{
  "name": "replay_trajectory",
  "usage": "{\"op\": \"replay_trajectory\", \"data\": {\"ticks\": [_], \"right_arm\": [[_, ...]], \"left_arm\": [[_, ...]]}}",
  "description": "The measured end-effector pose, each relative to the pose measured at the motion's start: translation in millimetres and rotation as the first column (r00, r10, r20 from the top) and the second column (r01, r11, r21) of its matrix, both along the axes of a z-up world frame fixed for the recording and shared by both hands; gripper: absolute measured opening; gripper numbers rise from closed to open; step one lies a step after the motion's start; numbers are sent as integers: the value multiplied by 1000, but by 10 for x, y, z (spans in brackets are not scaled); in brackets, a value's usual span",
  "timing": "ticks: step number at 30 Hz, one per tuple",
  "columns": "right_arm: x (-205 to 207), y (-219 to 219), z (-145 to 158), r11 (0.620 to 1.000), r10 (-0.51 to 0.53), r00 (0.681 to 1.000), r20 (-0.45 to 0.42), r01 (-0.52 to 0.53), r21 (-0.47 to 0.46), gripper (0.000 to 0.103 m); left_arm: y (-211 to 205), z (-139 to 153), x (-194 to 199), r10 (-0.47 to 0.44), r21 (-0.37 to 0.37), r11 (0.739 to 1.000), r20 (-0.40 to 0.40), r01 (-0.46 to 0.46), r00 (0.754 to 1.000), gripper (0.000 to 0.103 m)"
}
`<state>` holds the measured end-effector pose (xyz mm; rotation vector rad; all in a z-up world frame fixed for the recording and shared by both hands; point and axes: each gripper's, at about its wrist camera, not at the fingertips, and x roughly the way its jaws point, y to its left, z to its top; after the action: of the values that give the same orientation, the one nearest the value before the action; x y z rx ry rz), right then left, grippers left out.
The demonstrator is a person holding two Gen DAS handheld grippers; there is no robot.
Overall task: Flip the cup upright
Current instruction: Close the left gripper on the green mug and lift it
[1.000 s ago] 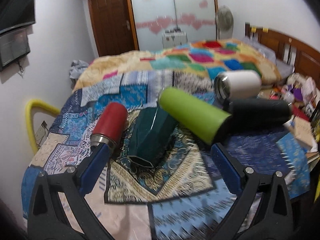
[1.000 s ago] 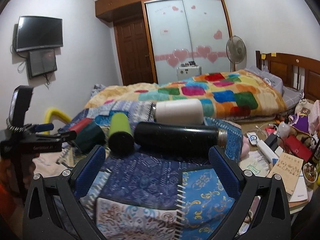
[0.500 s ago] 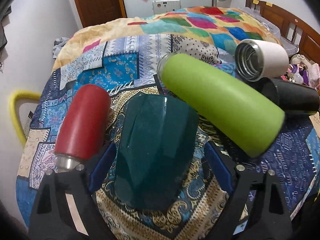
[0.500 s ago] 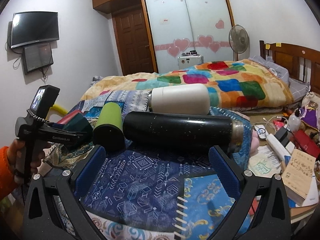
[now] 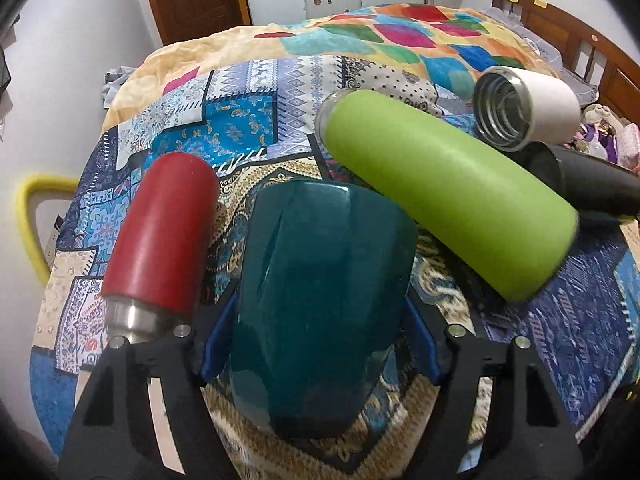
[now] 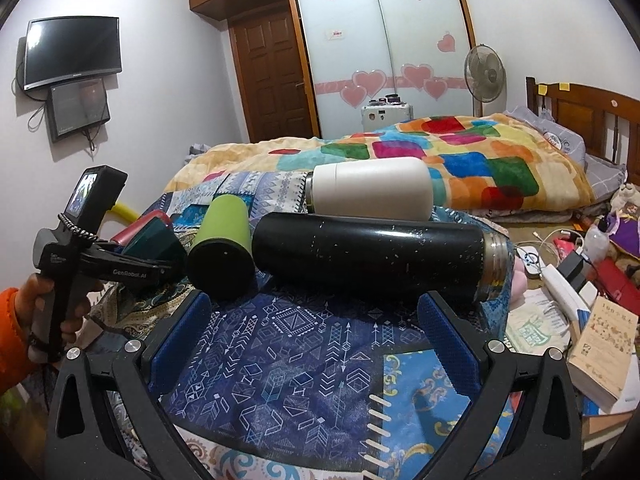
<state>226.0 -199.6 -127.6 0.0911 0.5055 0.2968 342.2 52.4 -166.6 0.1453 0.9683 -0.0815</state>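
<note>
Now the left tongs (image 5: 318,344) have closed in from spread and pinch the lying teal cup (image 5: 320,280) near the bed's (image 5: 240,128) left edge, ready for the upright turn; the right tongs (image 6: 316,336) hang spread, empty

We see a TV (image 6: 72,51) on the wall, a fan (image 6: 485,69) by the wardrobe (image 6: 380,40), books (image 6: 604,354) at right, and a colourful blanket (image 6: 460,152).
</note>
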Motion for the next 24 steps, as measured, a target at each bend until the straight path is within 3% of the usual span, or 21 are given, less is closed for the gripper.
{"op": "replay_trajectory", "data": {"ticks": [16,24], "right_arm": [[-433,14,303,1000,17,997,76,-16,-4,103],[-674,58,416,1000,28,993,113,-27,-8,103]], "left_arm": [[-242,465,-1111,-86,-9,996,33,86,996,72],[-508,482,-1434,-151,-26,988,26,152,988,72]]}}
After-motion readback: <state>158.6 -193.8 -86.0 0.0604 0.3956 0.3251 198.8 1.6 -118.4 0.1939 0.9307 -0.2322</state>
